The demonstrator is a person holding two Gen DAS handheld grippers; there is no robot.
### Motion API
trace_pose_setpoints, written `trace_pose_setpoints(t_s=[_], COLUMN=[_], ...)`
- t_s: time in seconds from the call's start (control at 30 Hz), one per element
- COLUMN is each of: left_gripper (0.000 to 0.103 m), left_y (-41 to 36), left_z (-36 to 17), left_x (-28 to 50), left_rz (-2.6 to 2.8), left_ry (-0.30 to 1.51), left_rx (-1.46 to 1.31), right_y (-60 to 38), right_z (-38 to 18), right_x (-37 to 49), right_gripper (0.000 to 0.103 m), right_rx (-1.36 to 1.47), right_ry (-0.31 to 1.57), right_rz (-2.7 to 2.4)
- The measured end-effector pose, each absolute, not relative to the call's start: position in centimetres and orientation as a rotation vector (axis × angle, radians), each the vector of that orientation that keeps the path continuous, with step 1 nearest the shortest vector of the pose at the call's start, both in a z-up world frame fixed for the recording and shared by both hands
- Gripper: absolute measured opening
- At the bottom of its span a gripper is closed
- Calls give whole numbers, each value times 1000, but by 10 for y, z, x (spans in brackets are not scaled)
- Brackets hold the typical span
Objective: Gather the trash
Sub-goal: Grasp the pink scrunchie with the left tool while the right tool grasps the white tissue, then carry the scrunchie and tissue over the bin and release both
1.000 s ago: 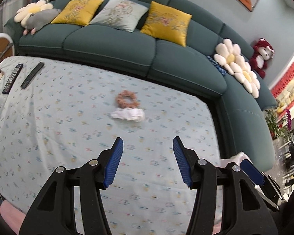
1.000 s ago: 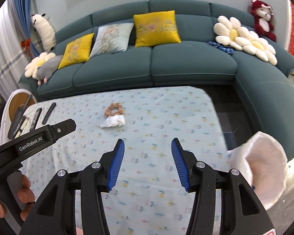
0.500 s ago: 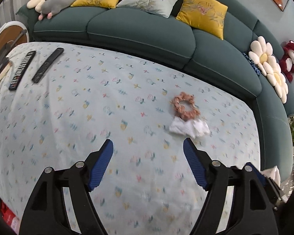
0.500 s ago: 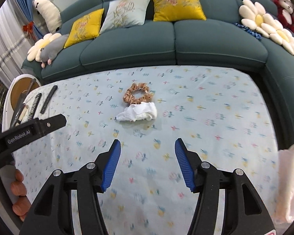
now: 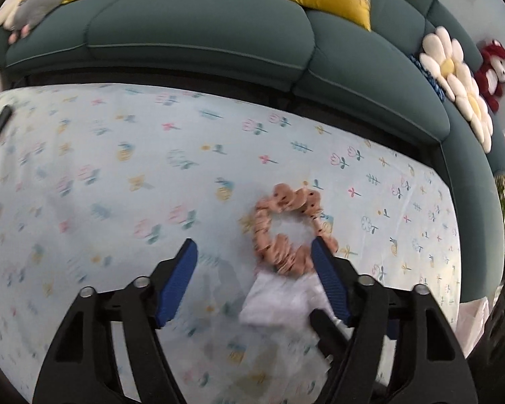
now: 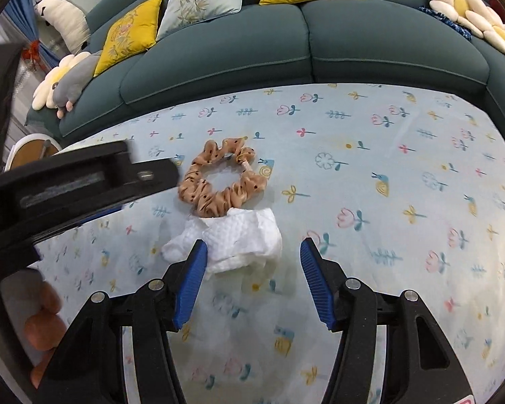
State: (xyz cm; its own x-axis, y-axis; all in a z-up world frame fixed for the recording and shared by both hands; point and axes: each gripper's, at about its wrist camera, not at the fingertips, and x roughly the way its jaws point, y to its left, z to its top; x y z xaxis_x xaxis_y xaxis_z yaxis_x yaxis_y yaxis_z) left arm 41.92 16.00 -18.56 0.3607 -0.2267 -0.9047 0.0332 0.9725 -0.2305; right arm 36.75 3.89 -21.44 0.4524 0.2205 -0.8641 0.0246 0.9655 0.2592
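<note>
The left wrist view is blurred, and the right finger of the left gripper [image 5: 254, 252] hides part of the crumpled white tissue [image 6: 239, 242]. The tissue lies on the flowered worktop [image 6: 387, 175], touching a tan scrunchie [image 6: 219, 178], its long axis running sideways. Left fingers are closing, gripping nothing. The right gripper [image 6: 252, 252] stands apart, pressing nothing.
</note>
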Motion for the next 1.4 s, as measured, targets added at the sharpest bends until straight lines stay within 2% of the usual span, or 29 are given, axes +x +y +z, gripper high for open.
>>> trace_pose_setpoints(t_s=[0.07,0.13,0.17,0.23,0.3,0.37,0.67,0.97,1.4], left_gripper=[54,32,26,17,12,11,10,11,11], left_y=[152,147,145,140,138,137,125,104,26], left_z=[-196,-205,-209,-209,-210,-209,-167,-84,28], left_x=[427,430,431,428,425,420,377,311,206], left_rz=[-187,-201,-206,-204,-200,-203,-198,-239,-362], left_ry=[1215,1234,1246,1219,1213,1216,1169,1076,913], left_rx=[-172,-160,-155,-122,-106,-110,-102,-120,-76], right_y=[38,37,36,34,29,25,-2,-49,-121], right_z=[-219,-223,-224,-226,-228,-227,-200,-119,-4], right_x=[371,372,371,367,363,359,322,264,160], right_gripper=[42,35,31,24,19,14,12,12,12], right_rx=[263,270,269,266,280,292,291,328,335], right_ry=[1099,1104,1100,1098,1096,1101,1092,976,756], right_rz=[145,162,165,168,174,175,128,64,-9])
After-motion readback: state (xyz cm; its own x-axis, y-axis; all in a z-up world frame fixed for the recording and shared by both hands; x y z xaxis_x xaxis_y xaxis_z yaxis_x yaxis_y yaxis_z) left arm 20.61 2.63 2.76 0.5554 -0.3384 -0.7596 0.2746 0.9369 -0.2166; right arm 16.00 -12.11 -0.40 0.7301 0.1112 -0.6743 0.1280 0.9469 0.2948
